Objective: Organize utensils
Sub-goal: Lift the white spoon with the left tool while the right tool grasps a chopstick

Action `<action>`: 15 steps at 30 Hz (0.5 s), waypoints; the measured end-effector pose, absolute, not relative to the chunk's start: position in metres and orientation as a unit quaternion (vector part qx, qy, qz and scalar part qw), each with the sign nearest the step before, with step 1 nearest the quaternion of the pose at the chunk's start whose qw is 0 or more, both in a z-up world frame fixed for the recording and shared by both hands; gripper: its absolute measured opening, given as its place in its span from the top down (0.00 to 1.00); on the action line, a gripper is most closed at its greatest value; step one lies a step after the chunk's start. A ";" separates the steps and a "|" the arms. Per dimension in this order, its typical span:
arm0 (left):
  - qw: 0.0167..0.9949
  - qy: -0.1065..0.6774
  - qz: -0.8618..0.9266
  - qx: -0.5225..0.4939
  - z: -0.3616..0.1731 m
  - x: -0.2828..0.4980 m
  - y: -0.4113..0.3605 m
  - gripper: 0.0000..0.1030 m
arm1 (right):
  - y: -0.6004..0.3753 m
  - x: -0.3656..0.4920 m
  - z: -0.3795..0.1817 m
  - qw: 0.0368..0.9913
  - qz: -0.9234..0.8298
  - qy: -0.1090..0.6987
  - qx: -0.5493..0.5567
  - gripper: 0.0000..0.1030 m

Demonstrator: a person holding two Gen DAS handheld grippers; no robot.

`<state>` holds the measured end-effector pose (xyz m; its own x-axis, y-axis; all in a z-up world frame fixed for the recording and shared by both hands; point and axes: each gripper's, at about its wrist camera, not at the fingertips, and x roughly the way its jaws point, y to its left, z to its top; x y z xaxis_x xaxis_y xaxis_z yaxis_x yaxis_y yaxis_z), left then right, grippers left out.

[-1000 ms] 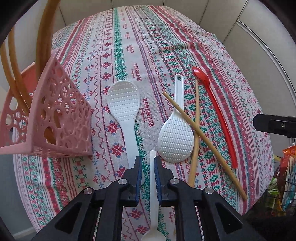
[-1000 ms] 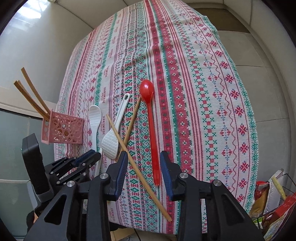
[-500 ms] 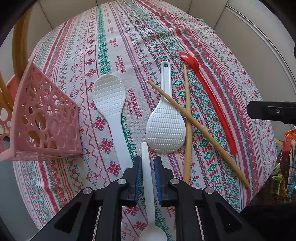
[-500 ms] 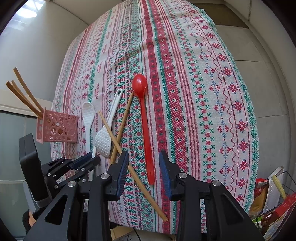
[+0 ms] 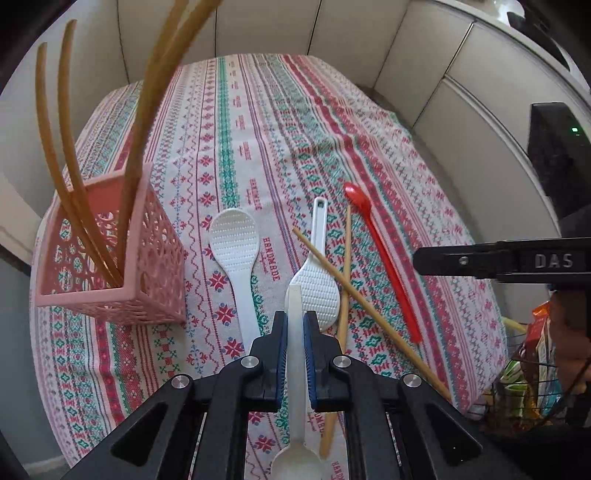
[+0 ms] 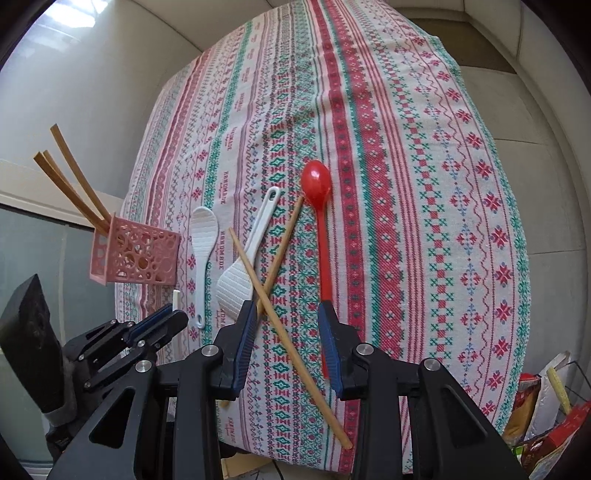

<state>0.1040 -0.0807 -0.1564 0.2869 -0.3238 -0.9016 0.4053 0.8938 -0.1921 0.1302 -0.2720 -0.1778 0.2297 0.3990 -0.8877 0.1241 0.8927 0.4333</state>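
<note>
Striped embroidered tablecloth [image 5: 258, 129], pale walls [image 5: 424, 55]

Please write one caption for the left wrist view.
Left gripper clamps a white spoon near the pink basket.

Patterned tablecloth [image 6: 424, 221] over table, pale panelled wall [image 5: 369, 33], daylight

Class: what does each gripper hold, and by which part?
The left gripper holds a white plastic spoon by its handle, bowl towards the camera. The right gripper holds nothing.
</note>
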 end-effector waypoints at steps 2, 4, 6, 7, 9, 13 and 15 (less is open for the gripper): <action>0.809 0.540 -0.232 0.023 -0.147 0.100 -0.078 0.92 | -0.264 0.139 -0.179 0.755 0.104 0.612 0.211 0.66; 0.816 0.528 -0.235 0.015 -0.140 0.098 -0.075 0.92 | -0.254 0.149 -0.181 0.757 0.111 0.611 0.205 0.68; 0.823 0.516 -0.235 0.011 -0.133 0.096 -0.071 0.92 | -0.245 0.158 -0.186 0.757 0.112 0.614 0.194 0.70; 0.826 0.513 -0.234 0.009 -0.131 0.096 -0.068 0.92 | -0.239 0.162 -0.189 0.757 0.111 0.616 0.187 0.70; 0.828 0.511 -0.231 0.005 -0.129 0.098 -0.063 0.92 | -0.230 0.170 -0.196 0.757 0.107 0.621 0.173 0.71; 0.828 0.513 -0.227 -0.005 -0.127 0.101 -0.052 0.92 | -0.217 0.182 -0.208 0.760 0.100 0.626 0.142 0.74; 0.828 0.514 -0.225 -0.010 -0.127 0.103 -0.048 0.92 | -0.213 0.187 -0.213 0.761 0.097 0.628 0.134 0.77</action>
